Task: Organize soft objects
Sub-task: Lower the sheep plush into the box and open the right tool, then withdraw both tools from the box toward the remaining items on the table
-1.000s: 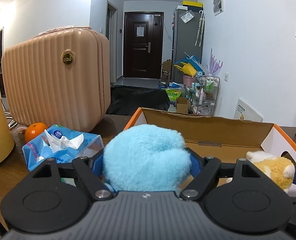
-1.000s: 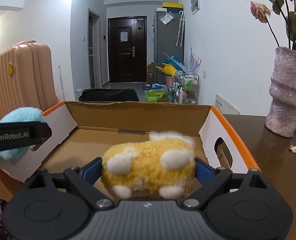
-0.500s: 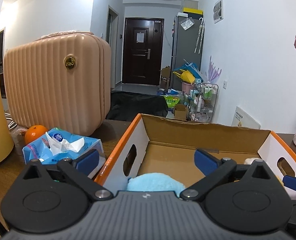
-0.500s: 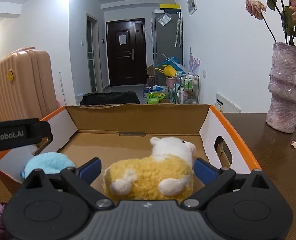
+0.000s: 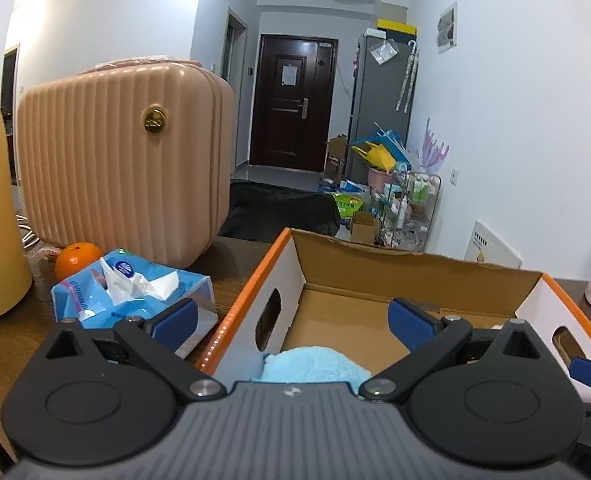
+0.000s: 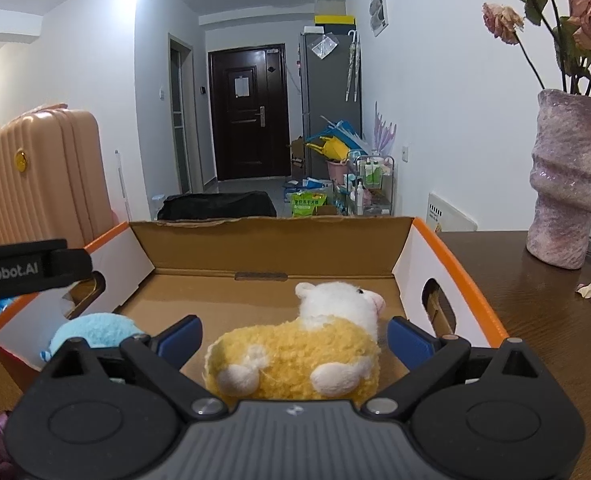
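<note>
At the box's near-left corner, the blue plush [image 5: 315, 364] lies on the cardboard box [image 5: 375, 256] floor, just below the left gripper [image 5: 291, 320], whose jaws have just been opening and stand wide, touching nothing. Further right, the yellow sheep plush [image 6: 295, 356] rests between the spread pads of the right gripper [image 6: 295, 336], unclamped, its long axis crosswise, head far-right. Each toy sits nearest its own gripper; both likely just back out.

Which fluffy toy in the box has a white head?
The yellow sheep toy, lying between the right gripper's open fingers. The blue plush toy in the box's left corner is plain blue all over.
</note>
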{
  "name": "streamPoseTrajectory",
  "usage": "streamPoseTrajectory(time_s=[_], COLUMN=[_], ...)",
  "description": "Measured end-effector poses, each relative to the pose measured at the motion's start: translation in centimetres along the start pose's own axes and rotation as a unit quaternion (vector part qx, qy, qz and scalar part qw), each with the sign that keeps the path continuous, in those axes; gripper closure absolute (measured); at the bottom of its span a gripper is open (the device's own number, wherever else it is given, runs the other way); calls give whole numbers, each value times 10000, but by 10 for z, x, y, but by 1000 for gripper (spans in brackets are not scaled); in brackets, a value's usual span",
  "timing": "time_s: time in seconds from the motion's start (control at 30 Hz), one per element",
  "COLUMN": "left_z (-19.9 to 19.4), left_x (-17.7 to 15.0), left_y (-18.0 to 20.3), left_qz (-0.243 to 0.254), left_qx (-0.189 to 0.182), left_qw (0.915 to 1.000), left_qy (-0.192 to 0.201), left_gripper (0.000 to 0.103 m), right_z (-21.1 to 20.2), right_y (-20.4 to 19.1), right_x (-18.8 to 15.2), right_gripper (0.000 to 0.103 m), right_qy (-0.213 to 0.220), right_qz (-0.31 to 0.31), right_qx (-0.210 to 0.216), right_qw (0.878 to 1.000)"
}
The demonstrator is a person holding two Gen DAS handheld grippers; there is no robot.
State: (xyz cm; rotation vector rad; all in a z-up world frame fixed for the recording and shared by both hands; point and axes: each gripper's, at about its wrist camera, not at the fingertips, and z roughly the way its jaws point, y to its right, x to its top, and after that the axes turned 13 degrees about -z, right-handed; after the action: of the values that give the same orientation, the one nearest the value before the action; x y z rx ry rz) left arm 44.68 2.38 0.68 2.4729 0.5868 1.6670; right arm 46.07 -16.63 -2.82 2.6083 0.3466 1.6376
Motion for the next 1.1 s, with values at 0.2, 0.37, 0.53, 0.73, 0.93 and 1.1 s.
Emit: streamPoseTrajectory(time_s=[0.2, 0.37, 0.53, 0.73, 0.93, 1.1], left_z=[-16, -32, -45, -60, -73, -86], left_x=[4, 8, 8, 6, 5, 2], left_y=[-5, -12, -17, -25, -35, -46], left_qz=[-61, -77, -50, -46, -37, -19], left_qx=[-18, -83, -103, -96, -74, -42], left_qw=[9998, 9995, 9993, 9993, 9992, 9992], left_qy=[164, 278, 343, 372, 386, 409], left_gripper=[0, 0, 0, 0, 0, 0], right_z=[-15, -36, -59, -81, -100, -114], right_y=[1, 1, 0, -2, -1, 2], right_x=[-1, -1, -3, -10, -18, -27], right_gripper=[4, 0, 0, 0, 0, 0], right_qy=[162, 438, 735, 881, 962, 973], right_qz=[55, 29, -74, -232, -304, -332], right_qx=[32, 48, 23, 48, 4, -33], right_qw=[9998, 9990, 9973, 9958, 9949, 9947])
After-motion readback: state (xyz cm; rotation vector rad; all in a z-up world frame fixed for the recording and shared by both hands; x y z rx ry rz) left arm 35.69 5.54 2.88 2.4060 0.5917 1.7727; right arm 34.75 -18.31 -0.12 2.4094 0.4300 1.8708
